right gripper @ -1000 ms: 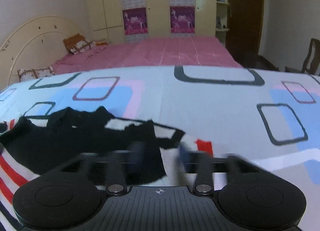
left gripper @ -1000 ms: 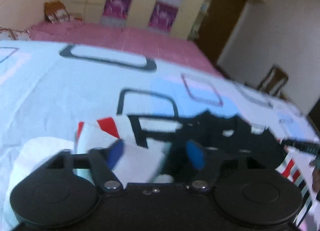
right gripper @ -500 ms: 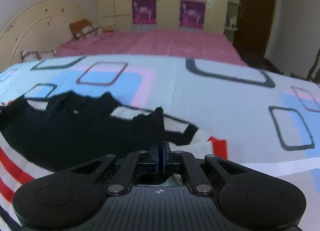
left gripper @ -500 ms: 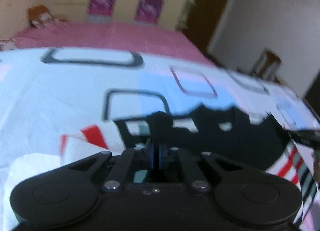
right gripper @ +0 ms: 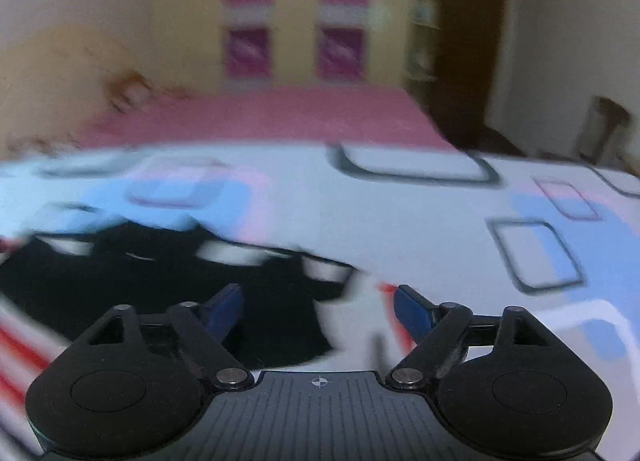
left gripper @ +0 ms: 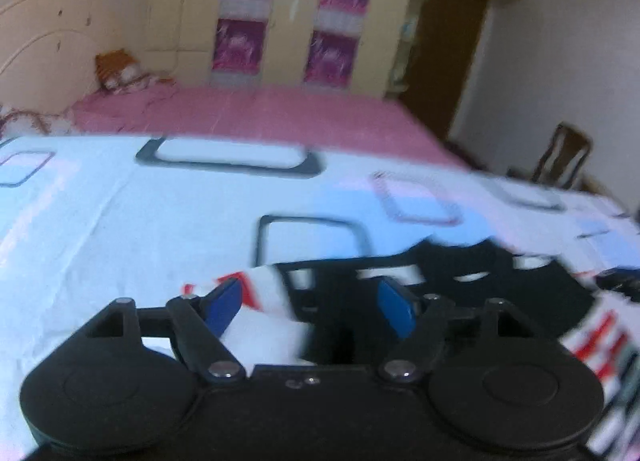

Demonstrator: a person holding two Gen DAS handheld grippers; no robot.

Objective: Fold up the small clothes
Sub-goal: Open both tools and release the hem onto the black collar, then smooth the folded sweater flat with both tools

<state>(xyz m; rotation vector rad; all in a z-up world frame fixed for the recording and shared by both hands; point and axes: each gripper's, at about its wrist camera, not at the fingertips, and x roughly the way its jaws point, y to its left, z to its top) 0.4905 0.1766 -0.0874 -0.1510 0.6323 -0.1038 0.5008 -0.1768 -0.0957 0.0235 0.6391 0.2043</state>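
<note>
A small black top with white and red-striped sleeves [left gripper: 480, 285] lies flat on the patterned bed sheet [left gripper: 140, 221]. My left gripper [left gripper: 310, 303] is open, its blue pads [left gripper: 224, 303] on either side of the top's left sleeve and shoulder, holding nothing. In the right wrist view the same top [right gripper: 152, 281] lies to the left and under my right gripper [right gripper: 320, 311], which is open over the right sleeve edge. Both views are motion-blurred.
The white sheet with blue, pink and dark rectangles covers the near bed. A pink bedspread [left gripper: 260, 113] lies beyond it, with cupboards [left gripper: 280, 21] at the back wall. A wooden chair [left gripper: 564, 157] stands at the right near a dark door [left gripper: 444, 61].
Half a second ago both grippers were shut on the top's shoulders. Now both have opened and let go, and the top lies on the sheet.
</note>
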